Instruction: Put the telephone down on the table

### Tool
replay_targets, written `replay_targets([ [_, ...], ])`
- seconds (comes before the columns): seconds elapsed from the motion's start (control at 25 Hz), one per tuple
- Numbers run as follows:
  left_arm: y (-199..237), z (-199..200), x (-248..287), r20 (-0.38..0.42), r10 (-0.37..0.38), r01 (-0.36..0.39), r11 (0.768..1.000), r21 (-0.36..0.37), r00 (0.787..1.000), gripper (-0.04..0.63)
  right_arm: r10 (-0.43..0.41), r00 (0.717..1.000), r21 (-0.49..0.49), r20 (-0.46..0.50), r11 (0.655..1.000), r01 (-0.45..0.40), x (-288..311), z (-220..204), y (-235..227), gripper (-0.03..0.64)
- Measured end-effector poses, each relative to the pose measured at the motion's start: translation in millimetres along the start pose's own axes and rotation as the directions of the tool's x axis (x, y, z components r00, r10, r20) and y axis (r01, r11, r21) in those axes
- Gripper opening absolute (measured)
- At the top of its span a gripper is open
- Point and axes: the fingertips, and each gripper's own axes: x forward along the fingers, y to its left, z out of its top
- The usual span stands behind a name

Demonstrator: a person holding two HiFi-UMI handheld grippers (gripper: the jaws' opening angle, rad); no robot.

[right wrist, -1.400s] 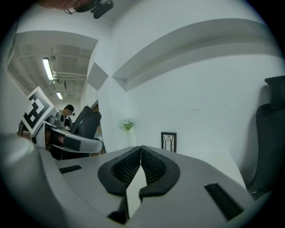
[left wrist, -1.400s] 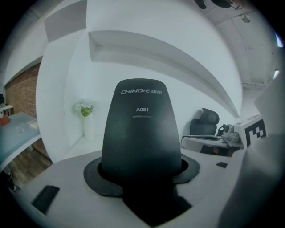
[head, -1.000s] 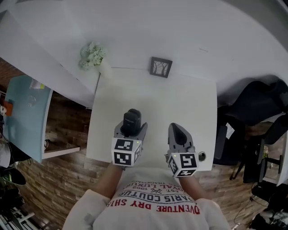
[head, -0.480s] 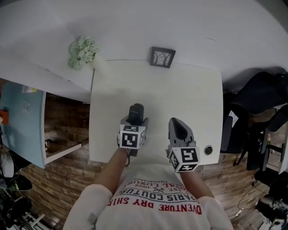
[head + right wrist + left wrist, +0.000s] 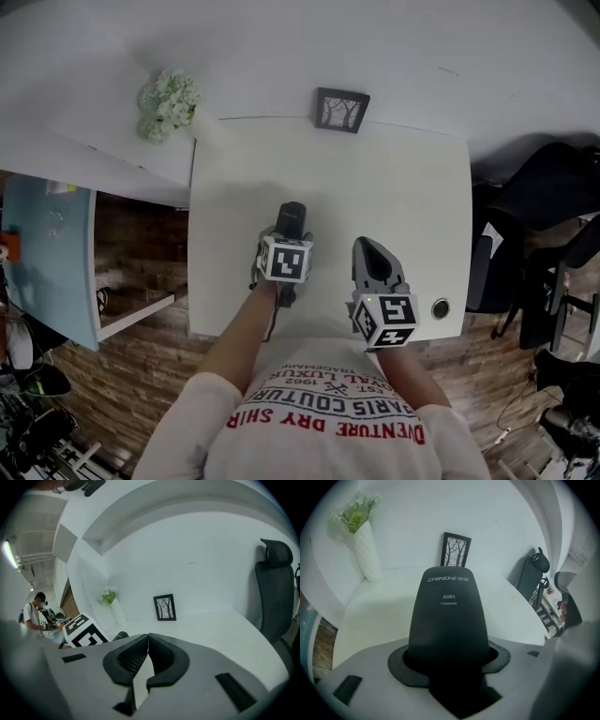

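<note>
The telephone [image 5: 291, 218], clamped upright in the left claw [image 5: 449, 663], hung over the counter's [image 5: 403, 187] lower-left part, at centre frame in the head view; whether it touched could not be told. The right claw [image 5: 146, 656] sat pressed together, empty. Released on end, the telephone would likely topple, and the counter's lower edge lay close. Bare counter spread above and right; the vase [image 5: 167, 98] and frame [image 5: 341, 110] stood well apart at the top edge.

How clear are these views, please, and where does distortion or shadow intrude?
Head view: sharp, evenly lit, table edges bowed. Left gripper view: dark corners, phone print legible, its base in shadow. Right gripper view: strong fisheye, wall curved.
</note>
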Motion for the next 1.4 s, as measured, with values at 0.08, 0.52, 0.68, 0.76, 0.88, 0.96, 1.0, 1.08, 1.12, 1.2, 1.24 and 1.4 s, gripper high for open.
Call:
replay_targets([
  [0.08, 0, 0, 5, -0.029, -0.004, 0.004, 1.000, 0.003, 1.000, 0.281, 0.002, 1.000, 0.009, 0.004, 1.000, -0.002, 0, 4, -2, 0.025],
  [0.52, 13, 0, 14, -0.115, 0.006, -0.013, 0.998, -0.055, 0.993, 0.281, 0.027, 0.999, 0.003, -0.021, 1.000, -0.027, 7, 1, 1, 0.025],
  [0.68, 4, 2, 19, -0.092, -0.012, 0.005, 0.997, -0.072, 0.996, 0.282, 0.038, 0.999, -0.002, -0.027, 0.999, -0.038, 10, 1, 4, 0.025],
  [0.76, 6, 4, 17, -0.058, -0.016, 0.008, 0.992, -0.127, 0.998, 0.282, 0.042, 0.999, 0.019, -0.021, 0.999, -0.042, 10, 2, 5, 0.025],
  [0.88, 8, 9, 10, -0.018, -0.035, 0.031, 0.981, -0.189, 0.999, 0.290, 0.041, 0.999, 0.063, -0.011, 0.997, -0.040, 9, 5, 4, 0.025],
  [0.96, 8, 10, 9, -0.014, -0.048, 0.044, 0.980, -0.192, 0.999, 0.297, 0.035, 0.999, 0.075, -0.014, 0.997, -0.034, 8, 5, 2, 0.025],
  [1.0, 8, 8, 9, -0.012, -0.053, 0.050, 0.980, -0.190, 0.999, 0.303, 0.034, 0.999, 0.077, -0.015, 0.996, -0.033, 7, 5, 3, 0.025],
  [1.08, 7, 6, 8, 0.000, -0.068, 0.067, 0.979, -0.194, 0.998, 0.329, 0.037, 0.999, 0.074, -0.015, 0.997, -0.036, 5, 6, 5, 0.025],
  [1.12, 6, 7, 7, 0.012, -0.074, 0.075, 0.977, -0.198, 0.997, 0.334, 0.040, 0.999, 0.070, -0.013, 0.997, -0.039, 4, 7, 6, 0.025],
  [1.2, 4, 10, 1, 0.040, -0.079, 0.085, 0.976, -0.200, 0.996, 0.344, 0.043, 0.999, 0.063, -0.009, 0.997, -0.043, 2, 10, 7, 0.025],
  [1.24, 3, 11, -2, 0.052, -0.078, 0.087, 0.977, -0.194, 0.996, 0.345, 0.043, 0.999, 0.058, -0.005, 0.997, -0.043, 1, 11, 7, 0.025],
  [1.4, -1, 22, -24, 0.118, -0.062, 0.082, 0.982, -0.168, 0.991, 0.347, 0.043, 0.999, 0.040, 0.008, 0.998, -0.043, -6, 15, 6, 0.025],
])
